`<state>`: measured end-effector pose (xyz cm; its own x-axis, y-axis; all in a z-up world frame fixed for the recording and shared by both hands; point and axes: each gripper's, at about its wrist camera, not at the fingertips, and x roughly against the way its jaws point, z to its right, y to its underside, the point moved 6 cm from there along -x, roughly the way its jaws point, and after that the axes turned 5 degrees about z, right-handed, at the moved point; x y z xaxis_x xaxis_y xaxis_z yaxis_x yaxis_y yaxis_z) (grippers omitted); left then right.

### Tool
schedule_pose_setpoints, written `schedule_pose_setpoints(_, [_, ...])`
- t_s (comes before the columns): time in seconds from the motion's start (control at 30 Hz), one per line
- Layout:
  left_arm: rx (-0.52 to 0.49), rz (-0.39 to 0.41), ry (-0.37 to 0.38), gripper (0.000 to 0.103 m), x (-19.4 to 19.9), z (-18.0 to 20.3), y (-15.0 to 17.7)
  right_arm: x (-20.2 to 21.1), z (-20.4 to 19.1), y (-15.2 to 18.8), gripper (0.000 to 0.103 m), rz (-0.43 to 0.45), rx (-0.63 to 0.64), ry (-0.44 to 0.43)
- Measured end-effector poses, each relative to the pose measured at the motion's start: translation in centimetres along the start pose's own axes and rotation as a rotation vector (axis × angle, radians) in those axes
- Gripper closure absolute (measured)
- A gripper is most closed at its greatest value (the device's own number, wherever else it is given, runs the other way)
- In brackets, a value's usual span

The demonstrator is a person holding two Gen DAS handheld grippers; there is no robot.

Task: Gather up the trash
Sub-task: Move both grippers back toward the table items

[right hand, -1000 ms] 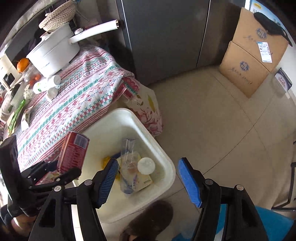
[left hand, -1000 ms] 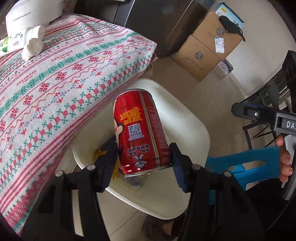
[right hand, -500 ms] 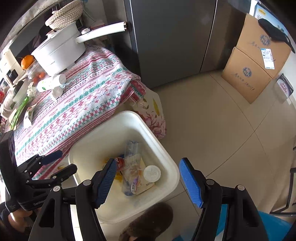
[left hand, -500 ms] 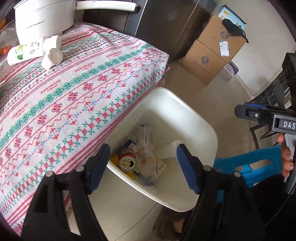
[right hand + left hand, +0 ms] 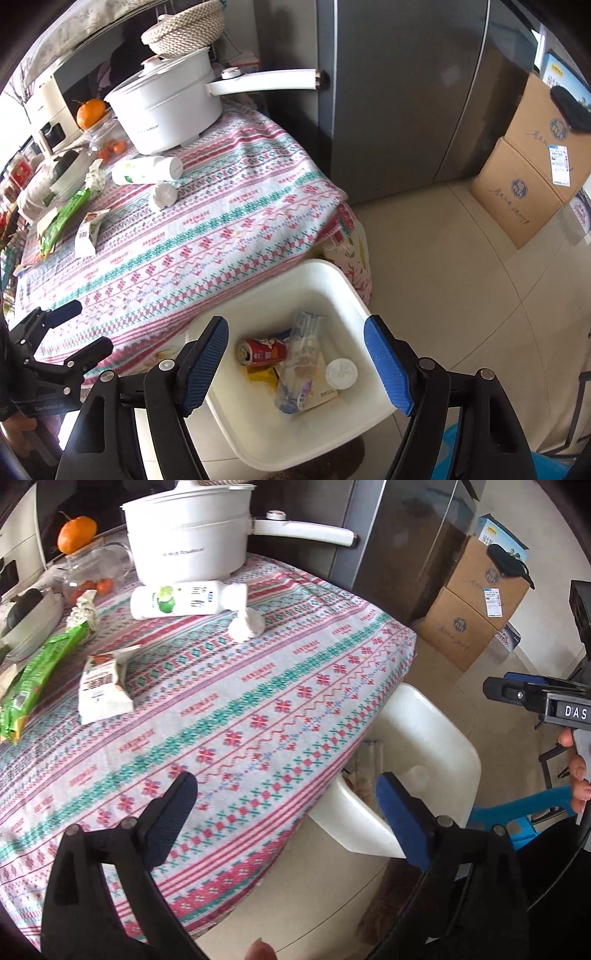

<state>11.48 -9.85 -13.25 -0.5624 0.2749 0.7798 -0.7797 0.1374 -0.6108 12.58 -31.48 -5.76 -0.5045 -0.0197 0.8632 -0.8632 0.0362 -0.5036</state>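
Beige floor tiles (image 5: 461, 266) run past a tall grey metal cabinet (image 5: 399, 92) to two stacked cardboard boxes (image 5: 532, 166). Beside the cabinet stands a table covered by a pink, white and teal patterned cloth (image 5: 229, 709). At the table's far end sits a white electric pot with a long handle (image 5: 188, 535), with an orange fruit (image 5: 77, 534) near it.

On the floor, against the table's near corner, is a white plastic bin (image 5: 343, 284). Inside it lie a red drink can on its side (image 5: 264, 350), a clear crumpled plastic bottle (image 5: 299, 365), a round white lid (image 5: 341, 373) and some yellow packaging (image 5: 264, 374).

Trash left on the cloth includes a green plastic wrapper (image 5: 33, 679), a white bottle lying on its side with a green label (image 5: 177, 599), a torn white carton (image 5: 103, 690) and a crumpled white wad of paper (image 5: 246, 622) just beside the bottle's cap end.

The left gripper (image 5: 284, 801) hangs over the edge of the table, its blue-padded fingers (image 5: 173, 812) spread wide with nothing between them; its jaws have just been opening. The right gripper (image 5: 295, 354) hovers above the bin, its blue fingers (image 5: 384, 354) also well apart and empty, having just opened a little further. In the left wrist view a hand (image 5: 578, 775) grips the right gripper's handle.
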Motion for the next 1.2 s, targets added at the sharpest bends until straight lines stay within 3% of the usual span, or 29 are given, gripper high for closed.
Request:
schedule_pose_setpoints(0.27, [0.062,0.043,-0.129,0.001,2.3,-7.8,-0.1,-1.1,-7.4,-2.2,0.019,0.030,0.088,-0.043])
schedule_pose_setpoints(0.5, [0.071,0.076,-0.304,0.001,3.5,-16.4,-0.9,-3.6,-13.4,-3.3,0.019,0.005,0.137,-0.071])
schedule_pose_setpoints(0.67, [-0.006,0.088,-0.382,0.001,1.4,-21.6,-1.7,-5.6,-16.6,-3.8,0.019,-0.012,0.165,-0.077])
schedule_pose_setpoints(0.87, [-0.056,0.103,-0.465,0.004,-1.3,-24.3,-2.4,-7.9,-18.4,-4.2,0.019,-0.038,0.179,-0.053])
schedule_pose_setpoints(0.97, [-0.090,0.119,-0.489,0.012,-2.2,-24.6,-3.0,-8.8,-19.0,-4.5,0.019,-0.042,0.181,-0.052])
schedule_pose_setpoints(1.1, [-0.133,0.123,-0.524,0.041,-3.1,-25.0,-3.5,-10.1,-20.0,-5.1,0.019,-0.061,0.173,-0.075])
schedule_pose_setpoints(1.17, [-0.129,0.130,-0.537,0.050,-3.2,-25.4,-3.8,-10.7,-20.8,-5.5,0.019,-0.069,0.158,-0.103])
schedule_pose_setpoints(1.2, [-0.125,0.139,-0.535,0.069,-3.0,-25.5,-4.0,-10.9,-21.3,-5.7,0.019,-0.072,0.156,-0.115])
